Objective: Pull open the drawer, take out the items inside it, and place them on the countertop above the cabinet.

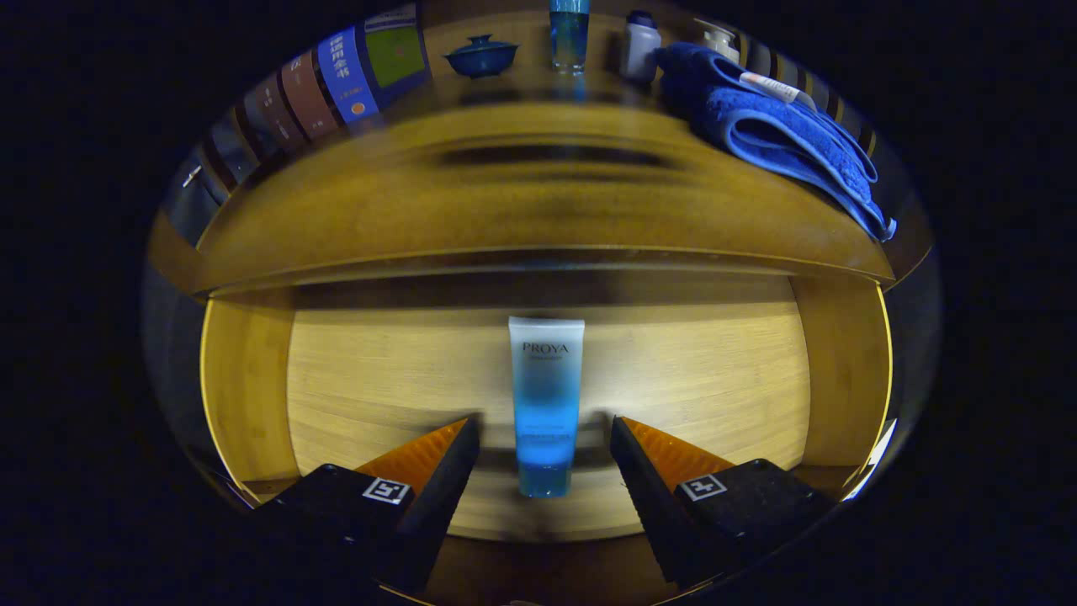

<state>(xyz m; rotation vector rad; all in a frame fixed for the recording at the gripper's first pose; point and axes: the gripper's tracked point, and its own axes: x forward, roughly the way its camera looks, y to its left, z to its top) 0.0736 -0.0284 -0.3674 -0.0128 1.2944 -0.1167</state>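
One tube (546, 404) lies on the open drawer (715, 379) floor between my gripper (545, 442) fingers, spread wide and holding nothing, its long axis toward 12 o'clock.

Dim, warm light; the drawer floor (673, 370) is brightest, the countertop (538, 194) smeared with blur, edges fisheye-bent.

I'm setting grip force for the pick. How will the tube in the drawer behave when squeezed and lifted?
The tube lies flat on the drawer floor between the open gripper fingers, so it probably won't roll. Its body looks like soft plastic, likely to dent under pressure. The glossy surface may be slippery. It is probably light.
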